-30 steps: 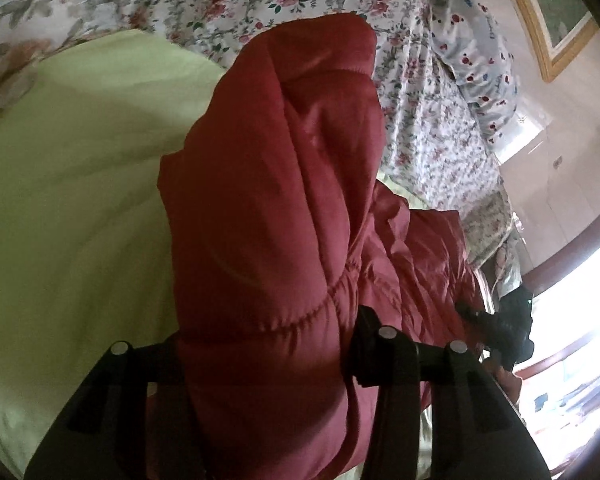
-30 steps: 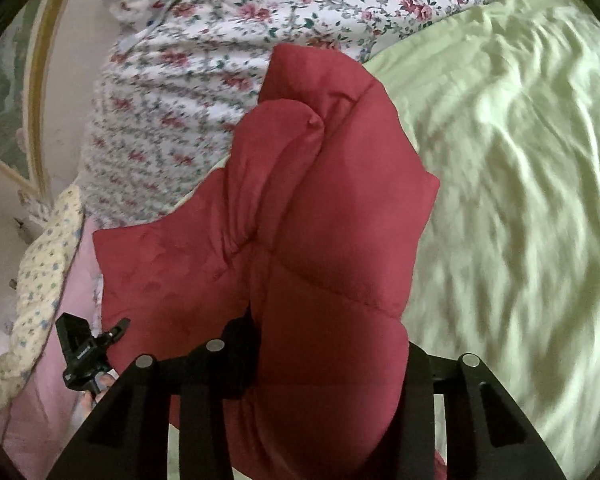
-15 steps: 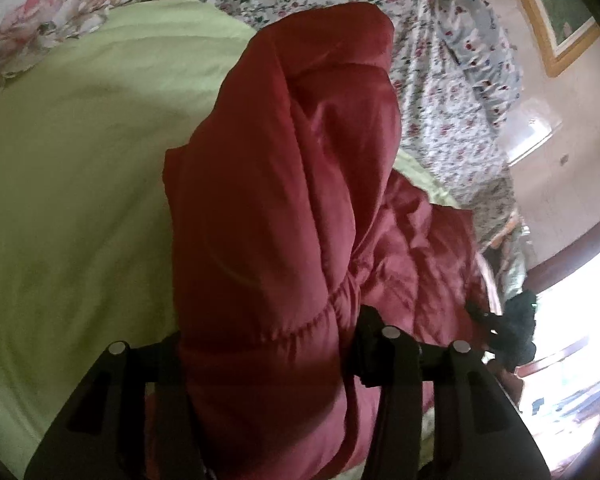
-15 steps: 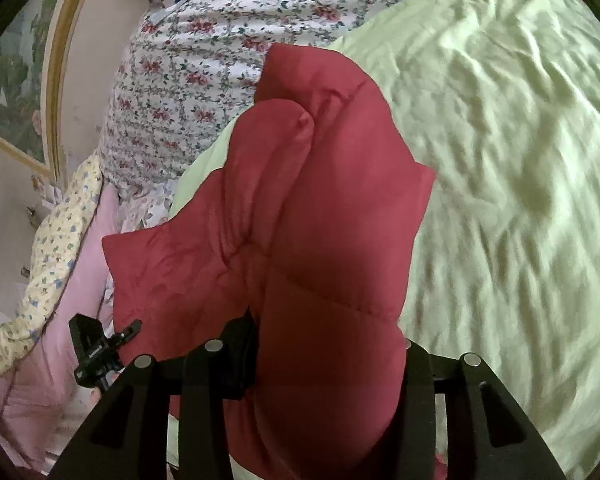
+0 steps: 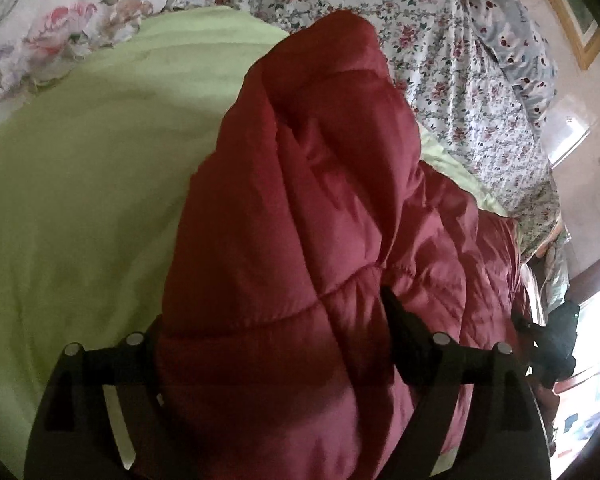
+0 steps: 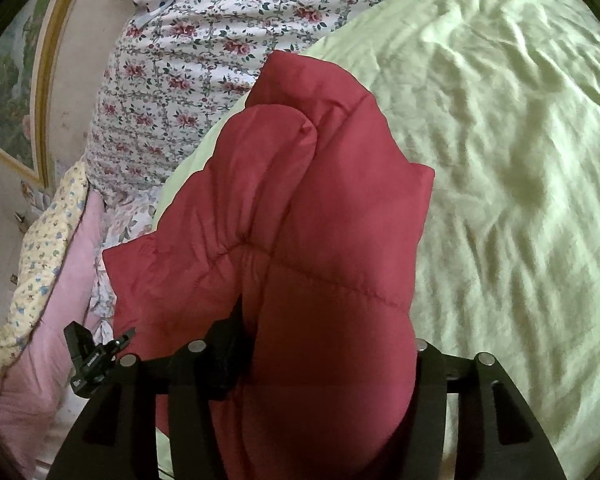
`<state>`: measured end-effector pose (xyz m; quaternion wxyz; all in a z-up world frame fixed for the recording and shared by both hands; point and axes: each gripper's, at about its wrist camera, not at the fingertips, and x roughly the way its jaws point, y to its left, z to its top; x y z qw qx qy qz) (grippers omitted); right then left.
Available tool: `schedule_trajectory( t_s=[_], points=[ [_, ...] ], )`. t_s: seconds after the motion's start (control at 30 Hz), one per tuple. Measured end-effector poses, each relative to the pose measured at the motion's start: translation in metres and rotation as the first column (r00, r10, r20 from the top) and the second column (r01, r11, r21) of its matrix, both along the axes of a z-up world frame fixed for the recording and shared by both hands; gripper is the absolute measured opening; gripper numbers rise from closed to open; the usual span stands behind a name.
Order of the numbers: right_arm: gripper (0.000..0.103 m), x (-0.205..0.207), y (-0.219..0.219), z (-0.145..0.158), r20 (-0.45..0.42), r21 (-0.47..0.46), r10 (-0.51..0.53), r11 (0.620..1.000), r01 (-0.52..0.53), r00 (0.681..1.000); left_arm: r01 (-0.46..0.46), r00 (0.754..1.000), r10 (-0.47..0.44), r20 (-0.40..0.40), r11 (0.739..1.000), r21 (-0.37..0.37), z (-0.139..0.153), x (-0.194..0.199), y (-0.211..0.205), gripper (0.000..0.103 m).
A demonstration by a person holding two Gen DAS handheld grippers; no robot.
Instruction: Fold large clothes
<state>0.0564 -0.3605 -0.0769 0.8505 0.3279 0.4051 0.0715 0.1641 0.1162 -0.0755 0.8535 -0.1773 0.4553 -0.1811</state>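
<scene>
A dark red quilted puffer jacket [image 5: 308, 208] hangs in thick folds over a light green bedsheet [image 5: 80, 184]. My left gripper [image 5: 272, 344] is shut on a bunched part of the jacket, which fills the gap between its fingers. In the right wrist view the same jacket [image 6: 320, 220] bulges between the fingers of my right gripper [image 6: 324, 344], which is shut on it. The jacket spans between the two grippers, held above the green sheet [image 6: 500, 160]. The right gripper shows at the far right of the left view [image 5: 552, 344], the left gripper at the lower left of the right view [image 6: 92, 356].
A floral quilt [image 5: 440, 40] lies along the head of the bed and also shows in the right wrist view [image 6: 172, 60]. A pink and yellow flowered blanket [image 6: 40, 280] lies at the bed's side. A gold-framed picture [image 6: 16, 100] hangs on the wall.
Both grippers have carried the jacket across the bed: more green sheet shows and the floral quilt has slid toward the frame tops. Both grips are unchanged.
</scene>
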Motion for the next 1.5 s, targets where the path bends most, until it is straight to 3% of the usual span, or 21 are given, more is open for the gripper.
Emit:
schedule_trajectory(
  t_s=[0.2, 0.57, 0.7, 0.87, 0.93, 0.97, 1.0, 1.07, 1.1, 1.27, 1.5],
  points=[
    [0.074, 0.001, 0.003, 0.01, -0.017, -0.085, -0.01, 0.996, 0.009, 1.0, -0.03, 0.999, 0.03, 0.031, 0.999, 0.017, 0.011, -0.004, 0.003, 0.085],
    [0.085, 0.007, -0.011, 0.036, 0.015, -0.184, -0.051, 0.981, 0.053, 0.999, -0.109, 0.99, 0.102, 0.101, 0.992, 0.07, 0.03, -0.001, 0.018, 0.086],
    [0.091, 0.024, -0.014, 0.045, 0.032, -0.216, -0.05, 0.975, 0.056, 0.998, -0.075, 0.994, 0.073, 0.081, 0.997, 0.02, 0.036, 0.015, 0.015, 0.086],
    [0.091, 0.06, -0.015, 0.043, 0.008, -0.226, -0.027, 0.974, 0.028, 1.0, -0.011, 0.999, 0.008, 0.047, 0.997, 0.071, 0.035, 0.043, -0.013, 0.087],
    [0.087, 0.07, -0.011, 0.041, 0.0, -0.241, -0.01, 0.97, 0.01, 1.0, 0.007, 0.999, -0.011, 0.041, 0.995, 0.101, 0.03, 0.051, -0.024, 0.085],
    [0.073, 0.072, -0.009, 0.041, -0.005, -0.255, -0.009, 0.967, 0.008, 1.0, 0.01, 0.999, -0.014, 0.039, 0.993, 0.116, 0.028, 0.053, -0.027, 0.072],
    [0.047, 0.072, -0.005, 0.041, -0.012, -0.287, -0.016, 0.958, 0.011, 1.0, 0.016, 0.999, -0.021, 0.035, 0.99, 0.139, 0.026, 0.055, -0.031, 0.054],
    [0.023, 0.069, -0.004, 0.043, -0.003, -0.296, -0.023, 0.955, 0.021, 1.0, 0.024, 0.999, -0.03, 0.043, 0.989, 0.146, 0.027, 0.056, -0.035, 0.04],
    [0.018, 0.065, -0.004, 0.046, 0.017, -0.295, -0.031, 0.955, 0.034, 0.999, 0.024, 0.998, -0.031, 0.05, 0.989, 0.143, 0.029, 0.056, -0.035, 0.033],
    [0.015, 0.056, -0.002, 0.057, 0.078, -0.343, -0.086, 0.933, 0.108, 0.993, 0.015, 0.998, -0.023, 0.059, 0.99, 0.144, 0.035, 0.069, -0.038, 0.028],
    [0.015, 0.075, -0.011, 0.035, 0.035, -0.362, -0.146, 0.92, 0.149, 0.989, 0.001, 1.0, -0.003, 0.014, 0.988, 0.154, 0.013, 0.098, -0.042, 0.027]
  ],
)
